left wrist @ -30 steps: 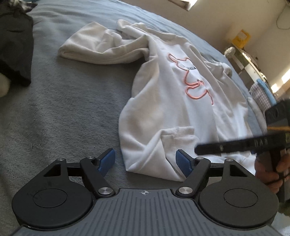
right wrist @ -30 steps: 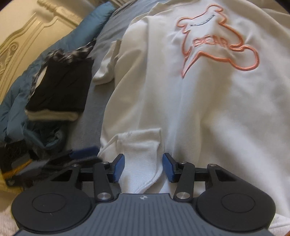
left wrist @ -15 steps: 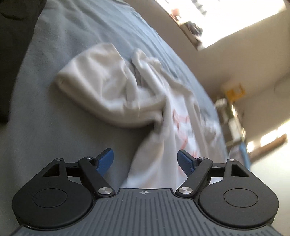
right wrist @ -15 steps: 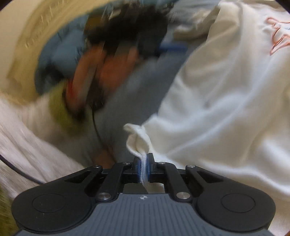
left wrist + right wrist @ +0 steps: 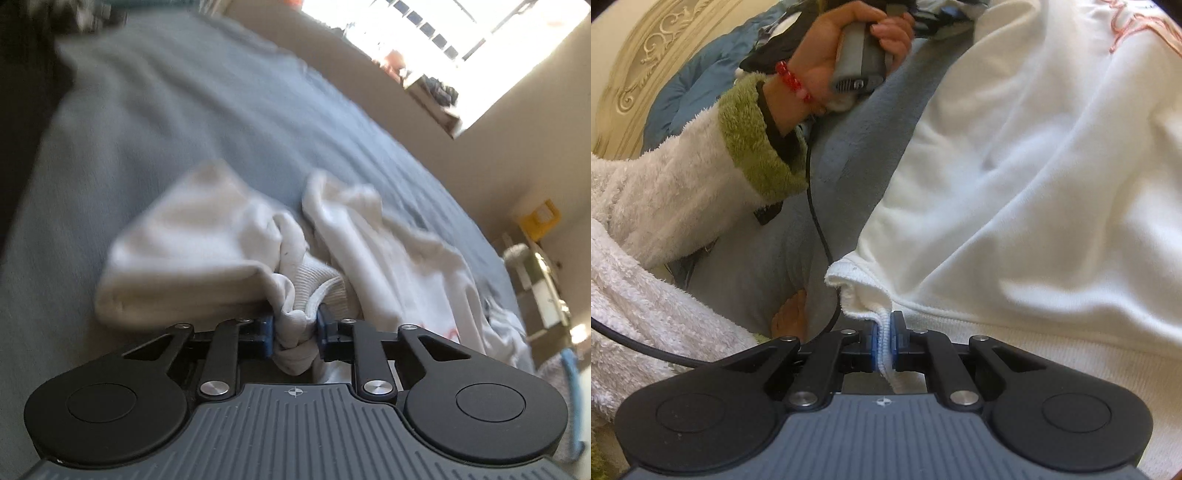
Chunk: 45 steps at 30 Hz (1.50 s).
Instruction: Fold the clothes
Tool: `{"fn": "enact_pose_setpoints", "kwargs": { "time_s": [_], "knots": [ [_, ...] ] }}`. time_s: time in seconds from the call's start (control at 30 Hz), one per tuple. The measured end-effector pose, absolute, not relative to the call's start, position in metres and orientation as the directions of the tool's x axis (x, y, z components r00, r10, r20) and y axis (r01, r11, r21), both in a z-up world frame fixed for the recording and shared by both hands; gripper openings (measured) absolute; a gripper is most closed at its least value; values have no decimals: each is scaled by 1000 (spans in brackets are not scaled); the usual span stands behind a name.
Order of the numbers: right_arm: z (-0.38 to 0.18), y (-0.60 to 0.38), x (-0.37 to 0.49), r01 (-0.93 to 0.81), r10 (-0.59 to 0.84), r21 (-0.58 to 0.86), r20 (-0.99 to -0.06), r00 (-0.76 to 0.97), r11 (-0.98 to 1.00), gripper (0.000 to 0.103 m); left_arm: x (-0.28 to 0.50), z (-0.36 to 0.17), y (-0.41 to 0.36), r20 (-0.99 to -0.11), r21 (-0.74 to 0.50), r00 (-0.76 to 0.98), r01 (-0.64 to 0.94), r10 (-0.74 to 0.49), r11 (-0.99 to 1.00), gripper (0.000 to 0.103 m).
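A white sweatshirt (image 5: 1034,177) with an orange outline print lies on the grey-blue bed cover (image 5: 184,122). In the left wrist view my left gripper (image 5: 294,326) is closing, its blue pads pressing a bunched ribbed part of the white sweatshirt (image 5: 236,236) near the crumpled sleeve. In the right wrist view my right gripper (image 5: 884,338) is shut on the ribbed hem corner of the garment. A hand (image 5: 842,44) with a red bead bracelet, in a fluffy white and green sleeve, holds the other gripper's handle at the upper left.
Dark clothes (image 5: 22,110) lie at the bed's left edge. A blue duvet (image 5: 687,88) and a carved headboard (image 5: 650,48) are behind the hand. A black cable (image 5: 816,221) runs across the cover. Shelves and a yellow box (image 5: 539,218) stand by the right wall.
The left gripper moved up to the crumpled sleeve end and closed on the fabric. The right gripper closed on the hem corner half a second ago and has stayed there.
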State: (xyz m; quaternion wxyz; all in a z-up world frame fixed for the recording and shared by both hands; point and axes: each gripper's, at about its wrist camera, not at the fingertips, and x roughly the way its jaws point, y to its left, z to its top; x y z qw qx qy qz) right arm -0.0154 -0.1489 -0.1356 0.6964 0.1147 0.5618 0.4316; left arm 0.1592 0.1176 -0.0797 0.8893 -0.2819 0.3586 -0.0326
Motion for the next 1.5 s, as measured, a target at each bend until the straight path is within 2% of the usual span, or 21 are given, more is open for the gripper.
{"fn": "enact_pose_setpoints", "kwargs": {
  "time_s": [0.2,0.43,0.6,0.67,0.77,0.83,0.9,0.93,0.97,1.0,1.2,1.37,1.5],
  "knots": [
    [-139,-146,-10,-471,741,654,-671,-2,592,7,188,-32,152,-512,-436,852,-148,-110,888,17],
    [-142,-154,7,-424,791,708,-611,33,565,7,215,-44,162,-545,-331,838,-205,-9,921,17],
    [-153,-149,11,-402,798,726,-603,21,559,7,221,-70,159,-583,-245,809,-269,80,931,18],
    [-157,-148,12,-387,791,727,-611,13,568,8,227,-83,157,-657,-214,752,-254,53,943,22],
    [-158,-153,13,-351,794,741,-607,12,572,9,214,-81,156,-677,-204,735,-230,33,952,31],
    [-157,-158,13,-333,796,748,-605,15,574,11,205,-72,158,-697,-218,717,-228,12,949,46],
    [-149,-160,10,-354,789,733,-614,25,581,20,194,-68,158,-721,-230,693,-235,-3,944,52],
    [-145,-161,8,-368,786,724,-618,30,583,30,188,-65,157,-733,-229,680,-237,-7,944,57],
    [-140,-161,4,-390,783,712,-621,39,584,39,181,-63,155,-744,-226,668,-238,-10,944,58],
    [-134,-161,1,-413,779,698,-625,48,585,42,173,-62,151,-753,-210,658,-232,-6,950,59],
    [-110,-179,-12,-455,775,667,-626,86,590,43,117,-63,116,-785,-153,618,-159,-22,975,62],
    [-80,-222,-13,-419,768,653,-603,215,630,43,66,-49,89,-746,-115,666,-116,-8,987,62],
    [-50,-285,9,-333,750,679,-526,401,654,43,30,-41,43,-694,-99,703,121,-156,988,65]
  ]
}}
